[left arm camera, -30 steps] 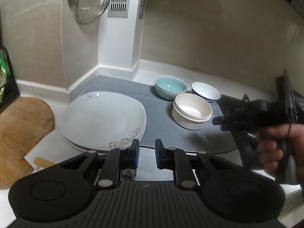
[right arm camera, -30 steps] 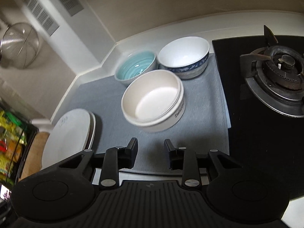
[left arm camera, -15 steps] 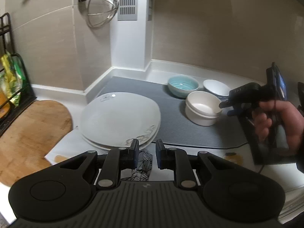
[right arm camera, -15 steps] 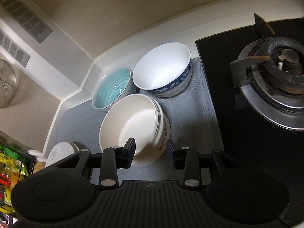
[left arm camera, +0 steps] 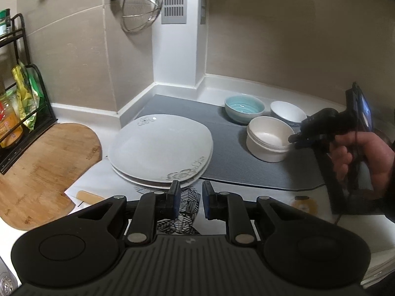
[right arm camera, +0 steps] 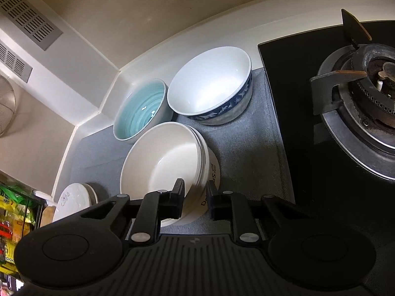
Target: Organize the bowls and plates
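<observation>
A stack of cream bowls sits on the grey mat, with a teal bowl and a white bowl with a blue band behind it. My right gripper is open, its jaws straddling the near rim of the cream stack; it also shows in the left wrist view at that rim. Stacked white plates lie left of the mat. My left gripper is open and empty, just in front of the plates' near edge. The cream stack shows there too.
A gas burner on a black hob lies right of the mat. A wooden cutting board and a black rack with packets are at the left. A strainer hangs on the wall.
My right gripper has moved down and forward until its jaws straddle the cream bowls' rim. My left gripper has pulled back and risen a little from the plates.
</observation>
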Action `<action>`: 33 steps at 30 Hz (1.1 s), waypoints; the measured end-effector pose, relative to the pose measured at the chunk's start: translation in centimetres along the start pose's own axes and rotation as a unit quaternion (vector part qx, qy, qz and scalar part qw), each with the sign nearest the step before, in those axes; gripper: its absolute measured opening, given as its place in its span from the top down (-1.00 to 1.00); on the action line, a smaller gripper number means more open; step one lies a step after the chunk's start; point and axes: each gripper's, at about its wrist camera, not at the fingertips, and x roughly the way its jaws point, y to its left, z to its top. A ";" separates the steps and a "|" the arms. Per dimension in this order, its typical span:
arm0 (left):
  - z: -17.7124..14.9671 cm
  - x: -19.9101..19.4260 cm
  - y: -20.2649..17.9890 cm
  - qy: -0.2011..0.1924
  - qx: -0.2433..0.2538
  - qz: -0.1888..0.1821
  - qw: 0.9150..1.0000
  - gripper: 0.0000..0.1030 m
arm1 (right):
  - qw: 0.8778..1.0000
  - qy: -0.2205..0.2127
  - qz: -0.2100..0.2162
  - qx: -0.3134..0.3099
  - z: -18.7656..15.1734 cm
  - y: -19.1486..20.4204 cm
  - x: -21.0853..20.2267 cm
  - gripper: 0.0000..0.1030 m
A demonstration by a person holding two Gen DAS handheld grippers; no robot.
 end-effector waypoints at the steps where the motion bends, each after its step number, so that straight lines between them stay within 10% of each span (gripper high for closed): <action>1: 0.0 0.0 -0.3 0.000 0.002 -0.003 1.000 0.60 | 1.000 0.001 0.001 0.000 0.0 0.0 -0.1 0.62; 33: 0.4 1.4 -7.1 0.002 0.055 -0.058 0.997 0.51 | 0.998 0.031 0.011 -0.062 -7.0 -1.4 -7.4 0.65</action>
